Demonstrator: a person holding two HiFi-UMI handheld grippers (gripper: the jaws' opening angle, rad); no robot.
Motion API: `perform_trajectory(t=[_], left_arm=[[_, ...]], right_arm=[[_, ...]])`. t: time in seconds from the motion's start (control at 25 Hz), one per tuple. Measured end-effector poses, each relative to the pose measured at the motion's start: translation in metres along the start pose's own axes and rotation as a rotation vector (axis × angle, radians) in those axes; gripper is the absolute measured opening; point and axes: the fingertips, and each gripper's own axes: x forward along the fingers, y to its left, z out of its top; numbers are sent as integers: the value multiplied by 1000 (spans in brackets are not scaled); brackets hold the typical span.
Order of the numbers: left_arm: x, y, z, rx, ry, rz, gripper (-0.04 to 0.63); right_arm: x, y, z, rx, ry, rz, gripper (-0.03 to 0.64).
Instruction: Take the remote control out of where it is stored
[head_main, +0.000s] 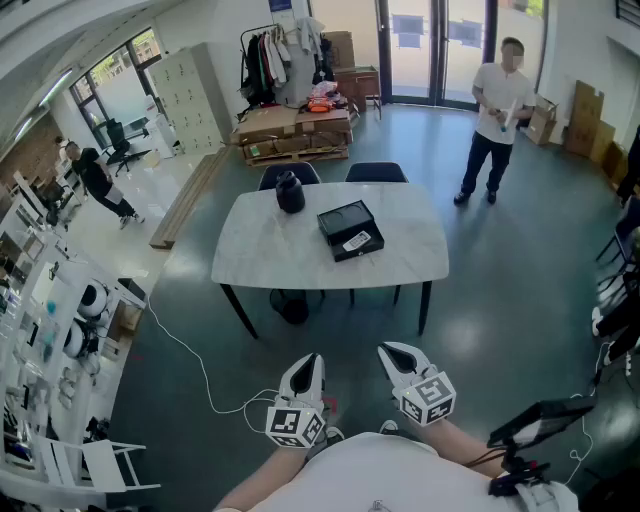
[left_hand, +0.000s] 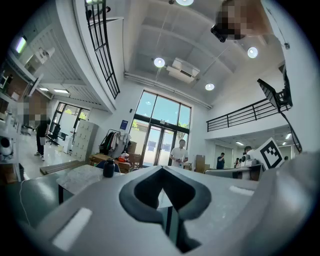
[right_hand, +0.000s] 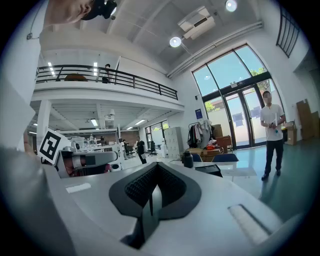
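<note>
Standing well off the desk (head_main: 262, 252); left tool (head_main: 312, 362) and right tool (head_main: 393, 351) both pressed together, empty. Remote control (head_main: 356, 241) lies in the open black box (head_main: 336, 219). Risk: a shallow pinch drags the box or drops the remote.

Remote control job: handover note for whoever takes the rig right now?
Left gripper: jaws together, nothing between them, held low near the person's body.
Right gripper: jaws together, empty, also held low near the body.
The light-coloured slim remote control lies inside the black rectangular box, towards its near right corner. The box sits on the white marble-look table, with a dark round bottle to its left.
Done: nothing; neither gripper is at the table yet.
Left: approach the table, open the jaws, grip the remote and lift it out of the box.
</note>
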Motion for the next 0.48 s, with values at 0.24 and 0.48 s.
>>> perform_trajectory(t=[0.24,0.48], left_arm=[[5,-7,-4,-15,5,16,0],[9,-15,-8,-14,8,26,0]], right_arm=[[-5,-8,-1,3,9,11,21],[-7,-13,0,-7,9,33,21]])
